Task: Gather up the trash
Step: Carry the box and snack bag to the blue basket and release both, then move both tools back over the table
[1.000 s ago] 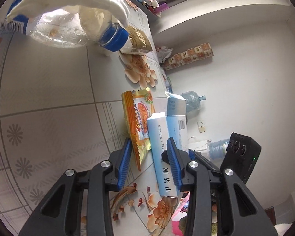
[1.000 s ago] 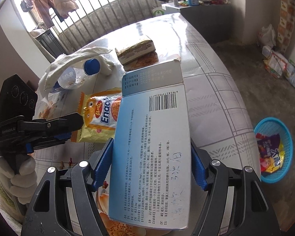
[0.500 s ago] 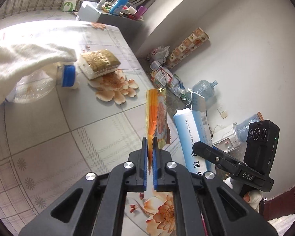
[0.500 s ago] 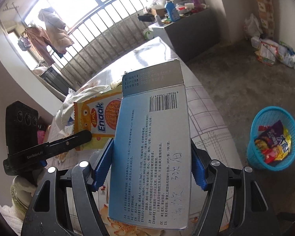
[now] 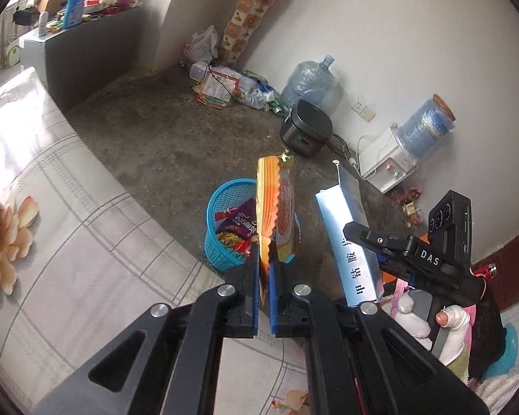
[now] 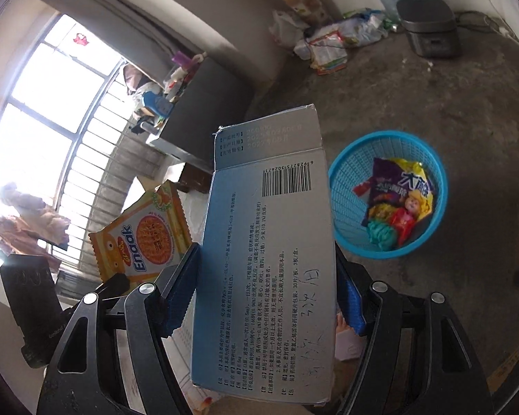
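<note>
The orange foil snack packet [image 5: 276, 214], printed "Enaak", had left the table: a second ago it lay flat on the tablecloth between parted jaws, and now the left gripper [image 5: 263, 297] had its jaws pressed together on the packet's lower crimped edge. The packet stood edge-on to the left wrist camera, its long axis running up and away from the fingers, its free end pointing toward the round blue plastic mesh basket [image 5: 221, 207] on the floor. In that view it hung in front of the basket, past the table edge, though whether it was truly over the opening could not be told.

Beside it, the long pale-blue cardboard medicine box [image 6: 266, 259] was pinched across its width by the right gripper [image 6: 264, 294], whose jaws stood wide and clamped on the box's two long sides, just as before. Its long axis followed the fingers, and the opened flap end pointed outward, to the left of the basket in the right wrist view.

Both views had swung from the tabletop to the concrete floor [image 5: 176, 145] around the basket, which already held bright wrappers. Both pieces looked ready for dropping once each was brought squarely above the basket.

The white patterned tablecloth [image 5: 69, 207] lay to the basket's left.
</note>
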